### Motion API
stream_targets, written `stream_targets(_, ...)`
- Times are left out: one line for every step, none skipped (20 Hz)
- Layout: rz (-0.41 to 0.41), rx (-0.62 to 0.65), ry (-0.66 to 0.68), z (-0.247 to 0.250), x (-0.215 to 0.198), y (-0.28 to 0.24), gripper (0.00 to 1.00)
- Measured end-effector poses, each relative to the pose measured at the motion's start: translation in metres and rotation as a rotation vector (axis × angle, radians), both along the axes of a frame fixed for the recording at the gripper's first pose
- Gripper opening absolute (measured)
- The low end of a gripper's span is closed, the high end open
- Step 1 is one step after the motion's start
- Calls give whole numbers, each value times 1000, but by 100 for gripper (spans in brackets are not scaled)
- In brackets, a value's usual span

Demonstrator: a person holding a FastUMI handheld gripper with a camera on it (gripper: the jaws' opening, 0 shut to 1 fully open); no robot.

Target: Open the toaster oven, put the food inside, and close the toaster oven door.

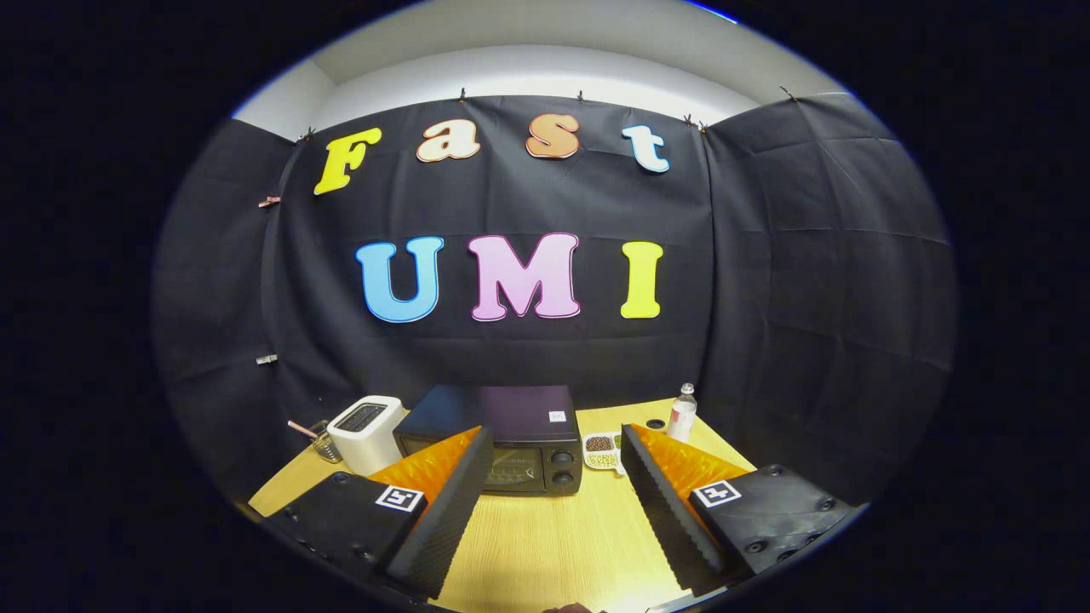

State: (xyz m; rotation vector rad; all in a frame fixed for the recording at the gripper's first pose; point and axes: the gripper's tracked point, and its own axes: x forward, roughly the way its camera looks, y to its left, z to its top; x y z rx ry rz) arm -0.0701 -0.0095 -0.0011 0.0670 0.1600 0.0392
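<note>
Toaster oven point(511, 443) on wooden table point(545, 545), far side, door closed, just beyond left finger. Gripper point(553, 455) fingers spread wide, nothing held. White toaster point(366, 432) left of oven. Food tray point(602, 451) right of oven. Clear bottle point(681, 413) farther right. Cup with pink straw point(319, 441) far left.

One toaster oven point(511, 443); one white toaster point(366, 432); one bottle point(682, 413); one tray point(602, 451) (divided).
</note>
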Motion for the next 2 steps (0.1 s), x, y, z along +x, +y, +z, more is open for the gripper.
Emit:
stream_targets(-1, 3, 1, 1, 2, -1, 99)
stream_targets(-4, 7, 3, 1, 3, -1, 99)
